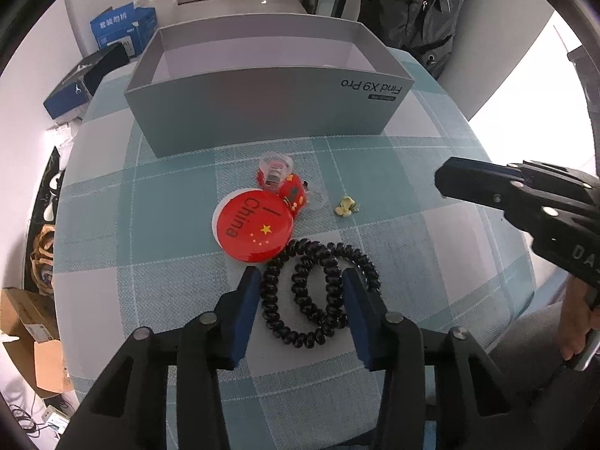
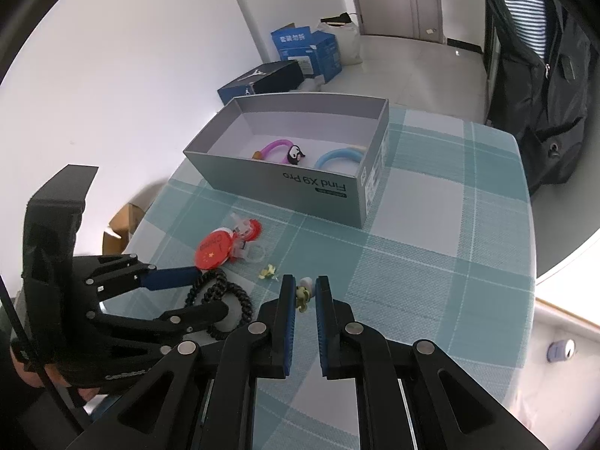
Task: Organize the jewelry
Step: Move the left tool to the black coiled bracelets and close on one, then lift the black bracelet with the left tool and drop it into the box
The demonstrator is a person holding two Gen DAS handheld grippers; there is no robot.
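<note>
My left gripper (image 1: 302, 281) is open, its fingers straddling two black coiled hair ties (image 1: 318, 292) on the checked cloth; they also show in the right wrist view (image 2: 221, 296). My right gripper (image 2: 304, 287) is nearly closed on a small yellow-green flower charm (image 2: 303, 294) with a white top. A red "China" badge (image 1: 253, 227) lies beside red clips (image 1: 285, 183), also seen from the right (image 2: 215, 249). A small yellow flower (image 1: 347, 206) lies on the cloth (image 2: 268, 272). The open grey box (image 1: 262, 112) holds a purple ring, a penguin charm (image 2: 296, 154) and a blue ring (image 2: 339, 157).
The table (image 2: 431, 255) has a teal checked cloth. A black bag (image 2: 540, 86) stands at the far right edge. Blue cartons (image 2: 307, 50) and a dark shoebox (image 2: 262, 78) sit on the floor beyond. Cardboard boxes (image 1: 33, 337) lie left of the table.
</note>
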